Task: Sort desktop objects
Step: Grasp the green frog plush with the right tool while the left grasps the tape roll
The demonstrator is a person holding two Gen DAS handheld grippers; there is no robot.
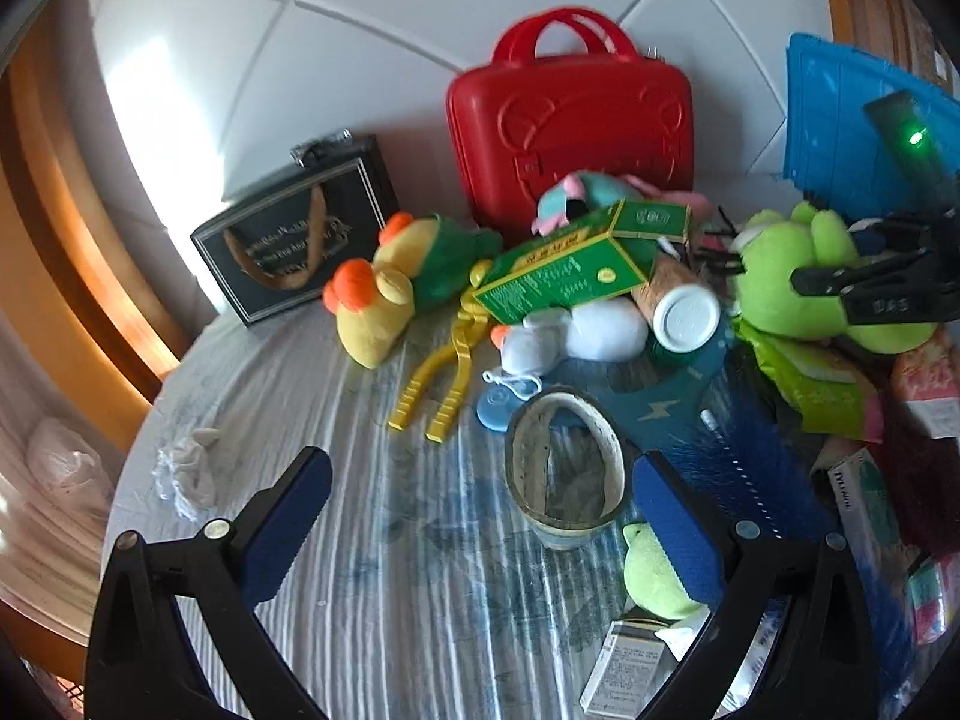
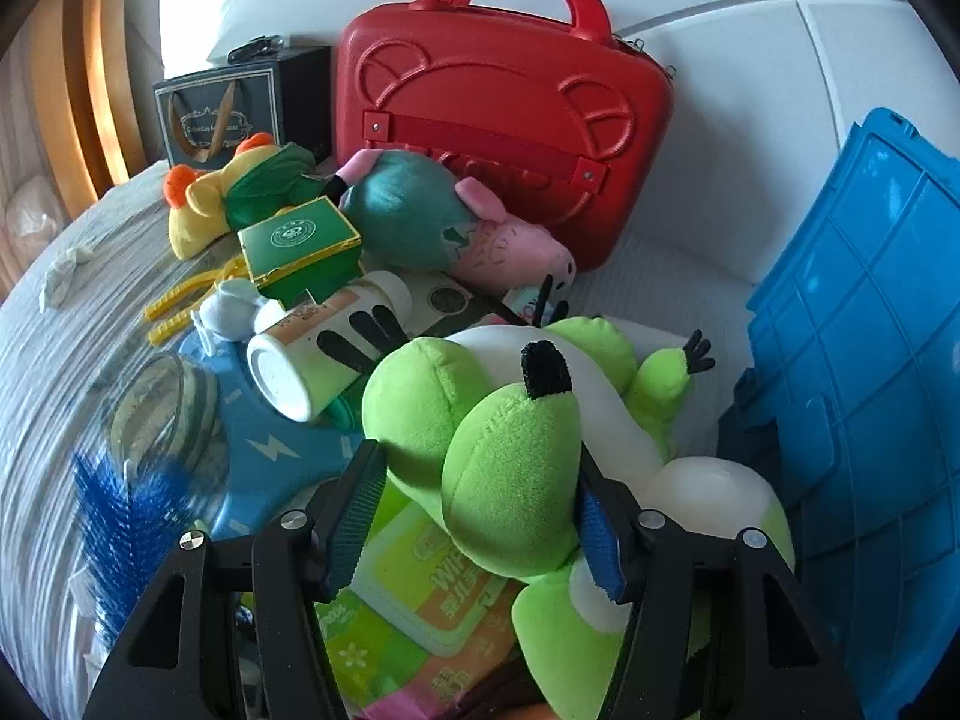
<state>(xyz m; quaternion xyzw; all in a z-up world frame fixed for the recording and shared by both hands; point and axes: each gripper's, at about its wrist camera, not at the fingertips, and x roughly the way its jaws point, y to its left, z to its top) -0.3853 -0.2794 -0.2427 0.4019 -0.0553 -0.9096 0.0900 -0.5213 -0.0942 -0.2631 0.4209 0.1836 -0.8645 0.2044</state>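
Note:
A pile of toys and boxes lies on a striped cloth. My right gripper (image 2: 480, 510) has its jaws around the head of a green frog plush (image 2: 510, 480), and both pads touch it. In the left wrist view the right gripper (image 1: 840, 288) reaches into that frog (image 1: 792, 270) from the right. My left gripper (image 1: 480, 498) is open and empty, with a glass jar (image 1: 564, 468) standing between its fingers, apart from both pads. A yellow duck plush (image 1: 384, 294), a green box (image 1: 570, 264), a white bottle (image 1: 684, 312) and a pink pig plush (image 2: 432, 216) lie behind.
A red case (image 1: 570, 114) and a dark gift bag (image 1: 288, 240) stand at the back wall. A blue crate (image 2: 870, 330) stands at the right. Yellow tongs (image 1: 444, 378), a blue brush (image 2: 120, 504), wipe packs (image 2: 420, 588) and a crumpled tissue (image 1: 186, 468) lie on the cloth.

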